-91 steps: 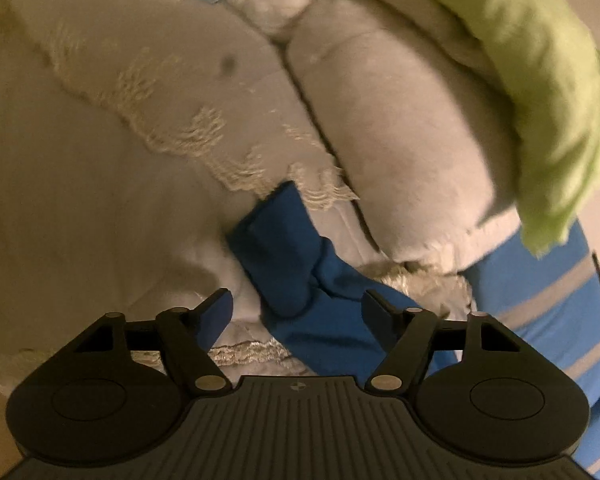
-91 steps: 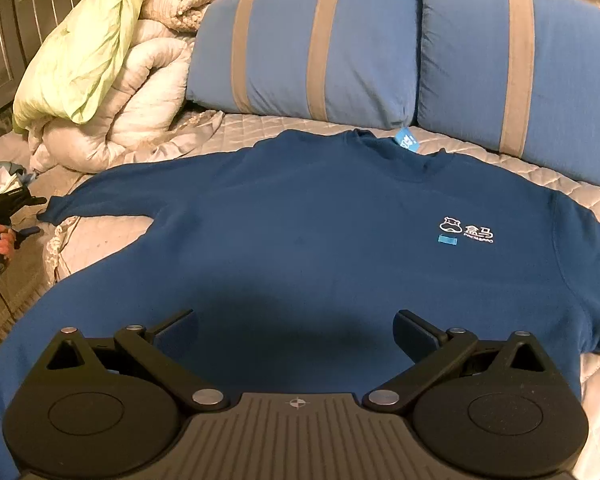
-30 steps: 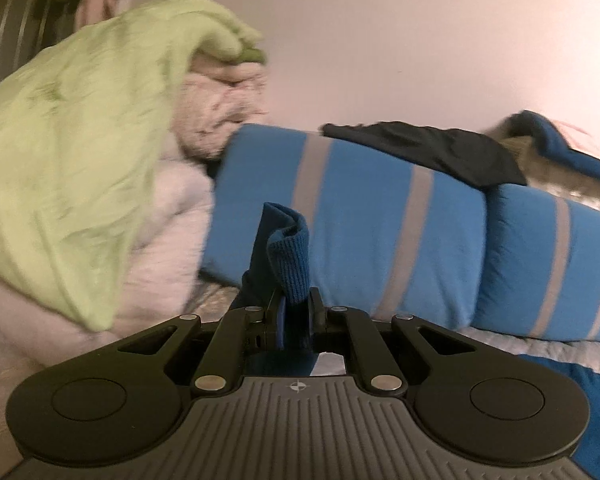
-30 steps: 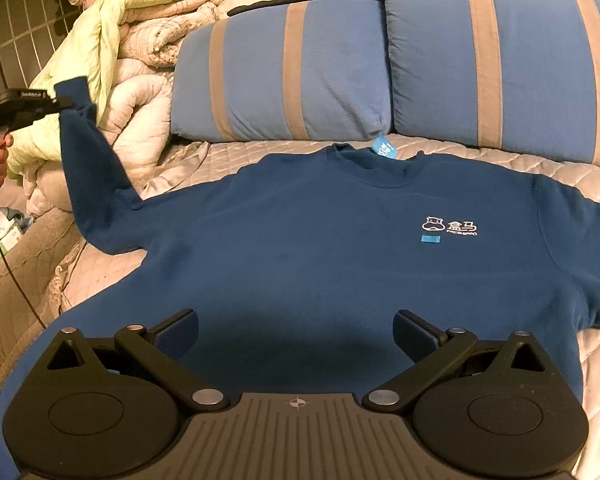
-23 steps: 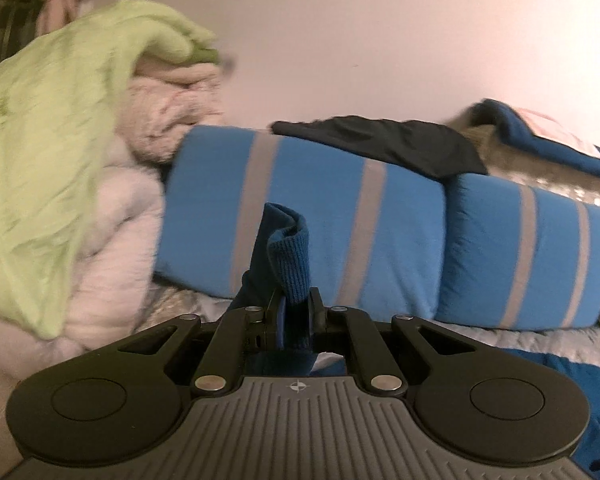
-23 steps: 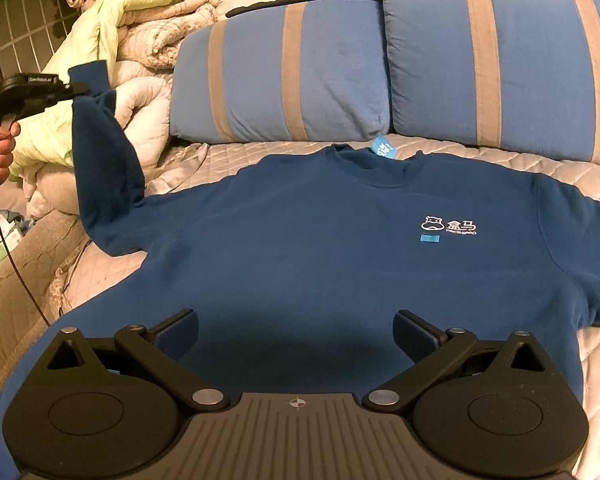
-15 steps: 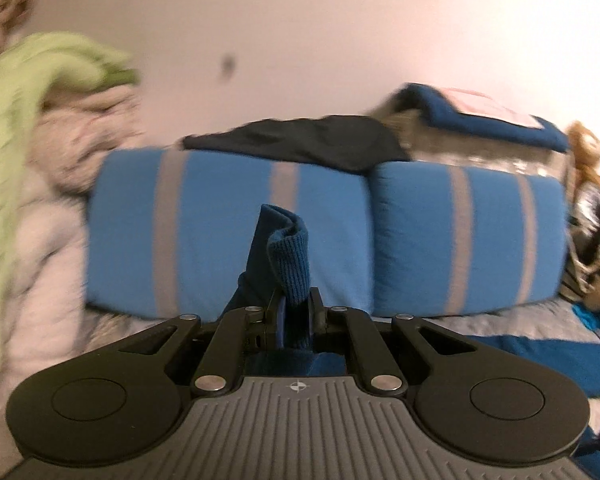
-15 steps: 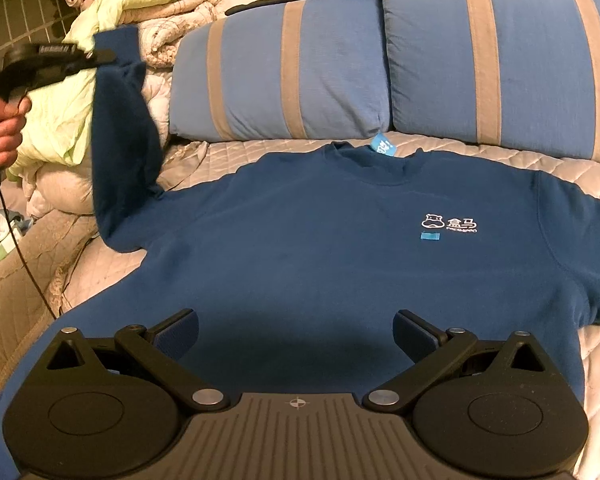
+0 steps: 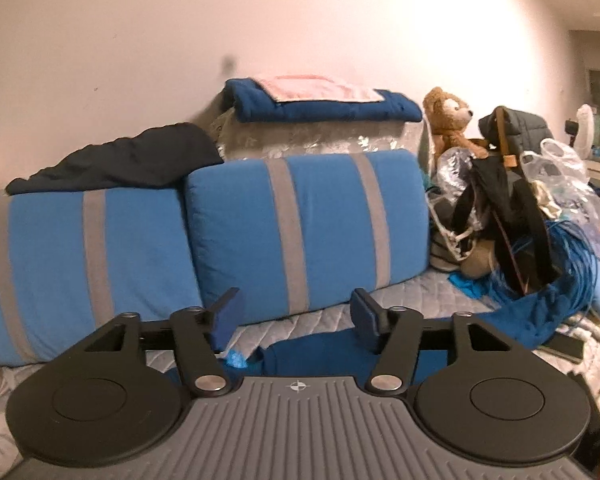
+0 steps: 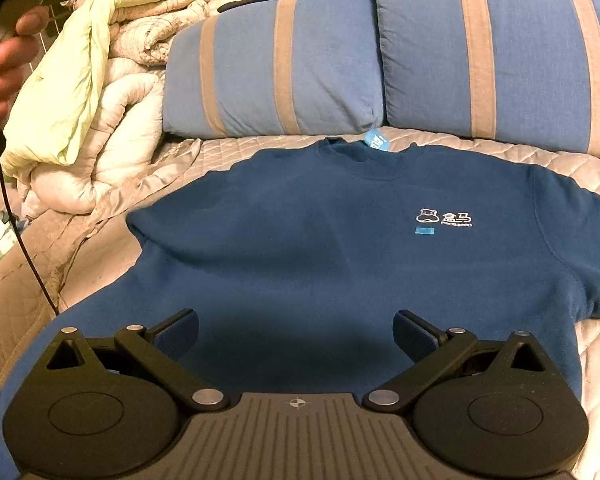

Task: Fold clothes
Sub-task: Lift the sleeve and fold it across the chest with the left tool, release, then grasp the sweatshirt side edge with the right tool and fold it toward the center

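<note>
The bed [image 10: 500, 152], covered in a pale quilted spread, fills both views. Along its head stand two blue pillows with grey stripes [image 10: 284, 68], and a dark garment [image 9: 116, 164] is draped over the top of one of them. At the bed's left side a heap of cream and light green bedding [image 10: 80, 92] is piled up.

The blue sweatshirt [image 10: 320, 248] lies flat on the bed, front up, its collar toward the pillows, with a white logo on the chest and a light blue tag at the neck. One sleeve runs off the right edge of the right wrist view; on the other side no sleeve lies out across the spread.

In the left wrist view a folded blue blanket [image 9: 320, 106] sits on a plastic-wrapped bundle behind the pillows, with a brown teddy bear [image 9: 450, 118] beside it and a jumble of bags and blue cord further right.

The left tongs [image 9: 296, 316] are opening, with nothing between the pads; part of the sweatshirt lies below them. The person's hand [image 10: 4, 68] grips their handle at the top left of the right wrist view.

The right tongs [image 10: 296, 330] are spread wide above the sweatshirt's lower part, holding nothing.
</note>
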{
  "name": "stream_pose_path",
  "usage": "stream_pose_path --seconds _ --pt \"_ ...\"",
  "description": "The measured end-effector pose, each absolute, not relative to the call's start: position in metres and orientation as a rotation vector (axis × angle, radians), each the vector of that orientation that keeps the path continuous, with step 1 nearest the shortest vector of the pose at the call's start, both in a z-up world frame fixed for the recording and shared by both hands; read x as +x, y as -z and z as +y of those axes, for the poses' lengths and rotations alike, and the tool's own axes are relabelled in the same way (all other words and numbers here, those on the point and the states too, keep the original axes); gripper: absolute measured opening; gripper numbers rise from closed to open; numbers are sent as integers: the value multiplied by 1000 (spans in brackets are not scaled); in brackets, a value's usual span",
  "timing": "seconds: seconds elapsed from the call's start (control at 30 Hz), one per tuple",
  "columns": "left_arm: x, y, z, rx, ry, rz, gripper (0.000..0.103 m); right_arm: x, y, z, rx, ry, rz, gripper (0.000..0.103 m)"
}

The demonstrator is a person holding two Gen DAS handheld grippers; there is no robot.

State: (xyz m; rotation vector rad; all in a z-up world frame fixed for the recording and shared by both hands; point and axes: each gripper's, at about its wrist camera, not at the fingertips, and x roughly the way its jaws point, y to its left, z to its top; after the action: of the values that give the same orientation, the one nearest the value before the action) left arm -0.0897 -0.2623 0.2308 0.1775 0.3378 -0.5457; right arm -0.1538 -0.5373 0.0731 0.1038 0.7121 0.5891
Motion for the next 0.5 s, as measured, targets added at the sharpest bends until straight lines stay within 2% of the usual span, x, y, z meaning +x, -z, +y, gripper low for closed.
stream_pose_path --seconds 0.2,0.5 --pt "-82 -208 -202 110 438 460 68 -151 -73 -538 107 -593 722 103" --pt "-91 -174 -106 30 315 600 68 -149 -78 -532 55 -612 731 103"
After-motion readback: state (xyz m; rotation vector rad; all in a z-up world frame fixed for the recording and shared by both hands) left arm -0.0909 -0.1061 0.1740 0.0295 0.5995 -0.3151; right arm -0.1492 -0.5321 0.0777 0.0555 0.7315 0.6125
